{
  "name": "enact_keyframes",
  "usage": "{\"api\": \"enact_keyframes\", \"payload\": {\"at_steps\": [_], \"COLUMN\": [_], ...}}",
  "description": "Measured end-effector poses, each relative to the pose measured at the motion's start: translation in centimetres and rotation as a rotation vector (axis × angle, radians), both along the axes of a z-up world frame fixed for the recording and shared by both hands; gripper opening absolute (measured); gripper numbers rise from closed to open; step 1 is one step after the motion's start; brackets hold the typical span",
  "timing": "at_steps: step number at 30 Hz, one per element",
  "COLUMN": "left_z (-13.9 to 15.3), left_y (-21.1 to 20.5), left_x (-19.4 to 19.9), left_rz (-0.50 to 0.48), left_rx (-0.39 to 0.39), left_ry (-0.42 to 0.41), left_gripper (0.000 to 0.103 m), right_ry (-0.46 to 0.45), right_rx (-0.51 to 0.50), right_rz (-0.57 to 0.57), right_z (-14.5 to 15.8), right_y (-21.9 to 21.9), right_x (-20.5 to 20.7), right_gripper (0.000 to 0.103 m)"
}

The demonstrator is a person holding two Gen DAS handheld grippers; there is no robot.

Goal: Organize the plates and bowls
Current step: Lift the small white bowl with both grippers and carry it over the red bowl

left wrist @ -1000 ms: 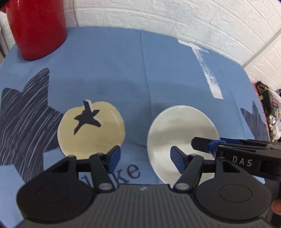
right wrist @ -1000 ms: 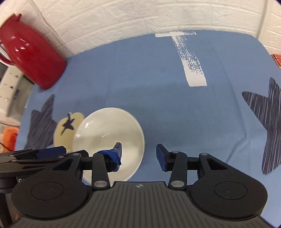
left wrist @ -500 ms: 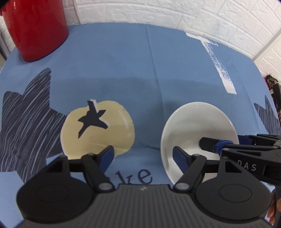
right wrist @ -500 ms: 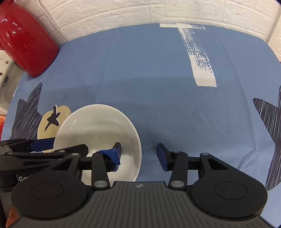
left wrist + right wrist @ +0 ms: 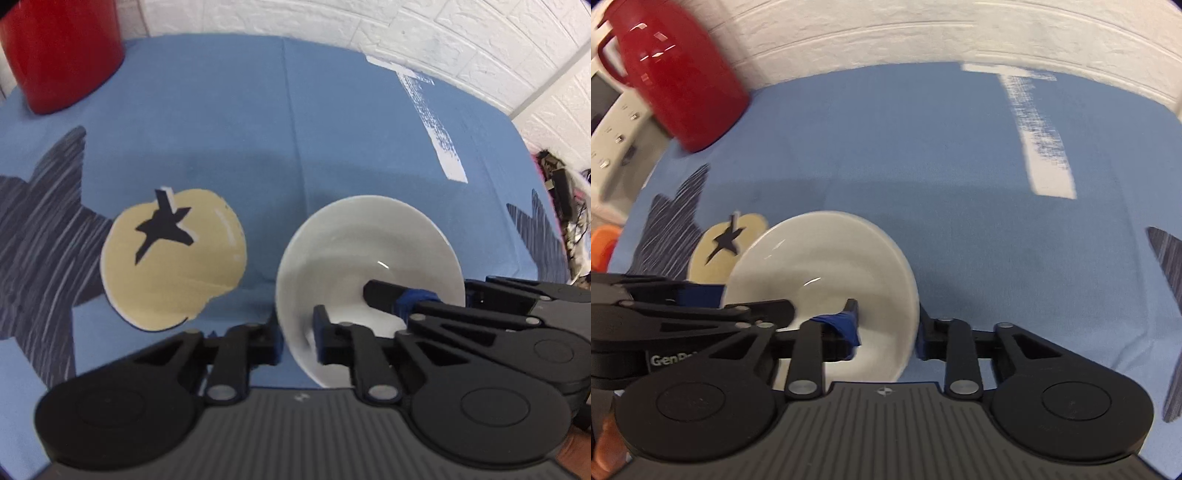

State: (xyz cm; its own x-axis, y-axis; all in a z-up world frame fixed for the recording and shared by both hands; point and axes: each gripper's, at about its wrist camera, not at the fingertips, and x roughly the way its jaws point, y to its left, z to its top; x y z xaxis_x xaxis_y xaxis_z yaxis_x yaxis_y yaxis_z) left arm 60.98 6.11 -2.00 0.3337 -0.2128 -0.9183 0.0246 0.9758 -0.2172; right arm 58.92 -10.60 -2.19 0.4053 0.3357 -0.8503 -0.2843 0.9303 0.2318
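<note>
A white bowl (image 5: 369, 258) sits on the blue tablecloth (image 5: 332, 129), low and right of centre in the left wrist view. My left gripper (image 5: 297, 334) has the bowl's left rim between its blue pads; its jaws are closing and the pads touch both sides of the wall. In the right wrist view the same bowl (image 5: 827, 266) lies low and left. My right gripper (image 5: 886, 328) is shut on the bowl's right rim, one pad inside and one outside. The left wrist view shows the right gripper's inner finger (image 5: 384, 293) reaching into the bowl.
A red jug (image 5: 676, 74) stands at the back left by the white brick wall (image 5: 886, 33). A beige apple print (image 5: 173, 254) lies left of the bowl. A power strip (image 5: 613, 147) and an orange item (image 5: 602, 247) lie off the table's left edge, clutter (image 5: 561, 184) off the right.
The left jaws, wide apart before, have closed in on the bowl's left rim. The right jaws have narrowed onto the right rim. Both hands stayed about where they were.
</note>
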Motion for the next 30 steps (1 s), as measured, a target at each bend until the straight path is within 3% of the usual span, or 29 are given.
{"api": "enact_keyframes", "payload": {"at_steps": [6, 11, 15, 22, 26, 30], "left_z": [0.8, 3.7, 6.8, 9.6, 9.0, 7.3], "left_y": [0.7, 0.7, -0.1, -2.7, -4.5, -5.6], "left_x": [-3.5, -7.9, -13.1, -25.5, -31.1, -34.6], "left_rz": [0.0, -0.024, -0.052, -0.111, -0.168, -0.208], "left_rx": [-0.021, -0.035, -0.052, -0.088, -0.073, -0.08], "left_ry": [0.02, -0.008, -0.056, -0.094, -0.111, -0.076], "left_gripper": [0.006, 0.004, 0.004, 0.003, 0.002, 0.002], "right_ry": [0.045, 0.048, 0.012, -0.046, -0.043, -0.018], "right_rx": [0.065, 0.072, 0.067, 0.052, 0.02, 0.019], "right_rz": [-0.03, -0.02, -0.013, 0.006, 0.0, -0.019], "right_z": [-0.1, 1.1, 3.8, 8.1, 8.2, 7.0], "right_y": [-0.1, 0.2, -0.4, -2.8, -4.0, -5.3], "right_x": [-2.3, -5.6, -9.4, -20.8, -27.8, -32.9], "right_gripper": [0.009, 0.012, 0.013, 0.016, 0.017, 0.017]}}
